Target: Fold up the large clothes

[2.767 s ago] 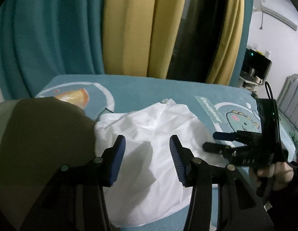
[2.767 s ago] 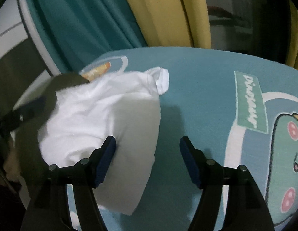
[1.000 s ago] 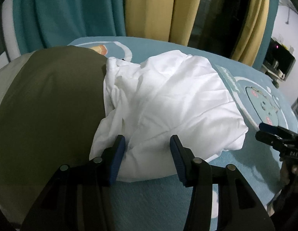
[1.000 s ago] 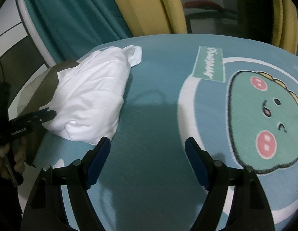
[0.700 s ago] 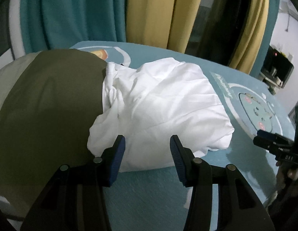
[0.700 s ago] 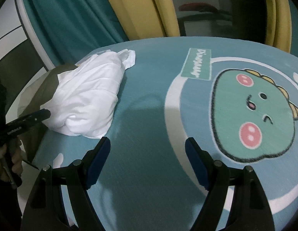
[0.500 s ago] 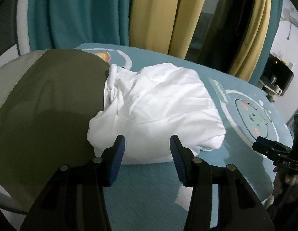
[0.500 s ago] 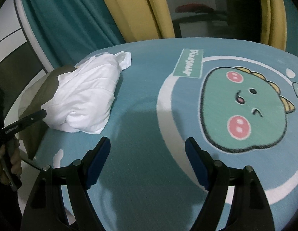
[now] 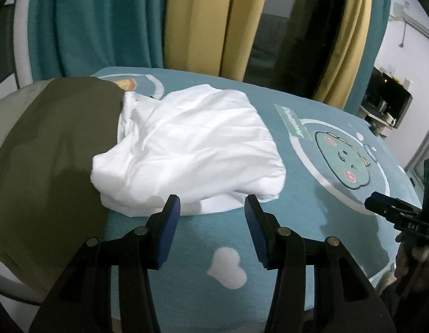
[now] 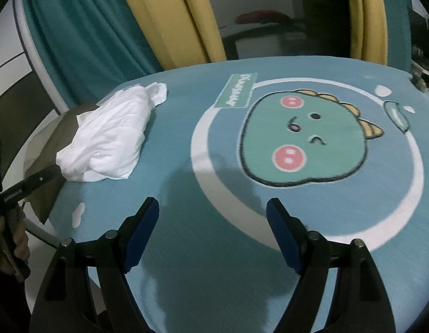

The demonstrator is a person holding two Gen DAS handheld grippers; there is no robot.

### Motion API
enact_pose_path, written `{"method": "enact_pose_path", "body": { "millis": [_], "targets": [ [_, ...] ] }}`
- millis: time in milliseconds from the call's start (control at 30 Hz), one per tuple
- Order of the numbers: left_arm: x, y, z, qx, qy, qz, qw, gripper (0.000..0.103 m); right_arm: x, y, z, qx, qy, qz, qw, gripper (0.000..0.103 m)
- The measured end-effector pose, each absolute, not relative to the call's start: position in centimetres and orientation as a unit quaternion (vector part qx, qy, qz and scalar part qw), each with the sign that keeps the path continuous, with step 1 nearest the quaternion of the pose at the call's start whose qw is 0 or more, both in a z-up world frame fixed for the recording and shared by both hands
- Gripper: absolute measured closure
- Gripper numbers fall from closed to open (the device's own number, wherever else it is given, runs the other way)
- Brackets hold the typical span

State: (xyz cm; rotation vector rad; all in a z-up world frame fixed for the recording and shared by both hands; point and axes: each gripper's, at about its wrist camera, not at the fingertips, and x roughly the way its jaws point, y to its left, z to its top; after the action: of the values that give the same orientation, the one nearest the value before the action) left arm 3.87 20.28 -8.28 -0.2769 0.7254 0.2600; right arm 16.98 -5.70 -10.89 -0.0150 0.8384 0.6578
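Teal dinosaur-print blanket (image 10: 214,277) covers the surface, olive cloth (image 9: 48,152) at its left edge, crumpled white garment (image 9: 192,149) partly overlapping both; left gripper (image 9: 211,211) and right gripper (image 10: 213,211) hover released, jaws spread, holding nothing.

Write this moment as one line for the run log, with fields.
left gripper: open, empty | right gripper: open, empty | white garment: bundled, partly on olive garment | surface: dinosaur mat
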Motion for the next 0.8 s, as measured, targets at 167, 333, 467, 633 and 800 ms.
{"method": "enact_pose_path", "body": {
  "millis": [167, 333, 467, 633, 800],
  "targets": [
    [3.8, 18.9, -7.4, -0.120, 0.343, 0.118, 0.924, 0.052, 16.4, -7.4, -10.0, -0.006, 0.389, 0.297, 0.872, 0.024],
    [3.5, 17.7, -6.3, -0.110, 0.329, 0.111, 0.931, 0.052, 15.7, -9.2, -8.9, -0.003, 0.375, 0.278, 0.884, 0.024],
    [3.3, 16.7, -5.3, -0.103, 0.317, 0.105, 0.937, 0.052, 14.9, -10.4, -7.7, -0.008, 0.360, 0.263, 0.895, 0.024],
    [3.1, 15.7, -3.8, -0.108, 0.302, 0.077, 0.944, 0.052, 13.9, -12.0, -6.3, -0.010, 0.343, 0.242, 0.908, 0.024],
    [3.2, 14.4, -2.1, -0.101, 0.283, 0.057, 0.952, 0.052, 13.1, -13.5, -5.0, -0.013, 0.328, 0.226, 0.917, 0.024]
  ]
}}
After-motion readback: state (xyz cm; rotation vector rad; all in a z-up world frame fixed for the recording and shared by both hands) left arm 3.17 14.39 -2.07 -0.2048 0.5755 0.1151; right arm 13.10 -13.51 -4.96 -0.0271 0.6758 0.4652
